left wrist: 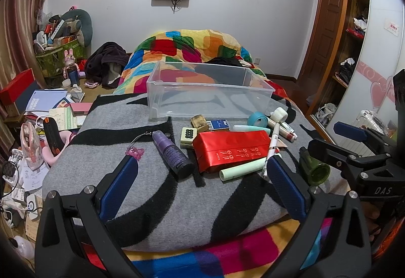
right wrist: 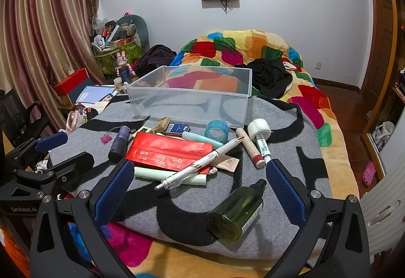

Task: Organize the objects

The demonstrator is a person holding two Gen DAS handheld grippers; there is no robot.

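Note:
A clear plastic bin [left wrist: 210,90] [right wrist: 189,95] stands empty on a grey and black blanket [left wrist: 157,192] [right wrist: 291,151]. In front of it lie a red pouch [left wrist: 233,149] [right wrist: 169,155], a purple bottle [left wrist: 173,152] [right wrist: 119,142], a green bottle [left wrist: 314,166] [right wrist: 236,212], a white pen [left wrist: 272,149] [right wrist: 200,164], a pale green tube [left wrist: 243,167] [right wrist: 152,173], a teal tape roll [left wrist: 257,119] [right wrist: 216,130] and other small items. My left gripper [left wrist: 202,176] is open and empty, near the purple bottle. My right gripper [right wrist: 200,176] is open and empty, above the pen and green bottle.
A colourful quilt [left wrist: 192,50] [right wrist: 253,50] and black clothes [right wrist: 270,75] lie behind the bin. Cluttered books and boxes [left wrist: 50,105] sit left of the bed. A wardrobe [left wrist: 354,37] stands to the right. The right gripper shows in the left wrist view [left wrist: 354,149].

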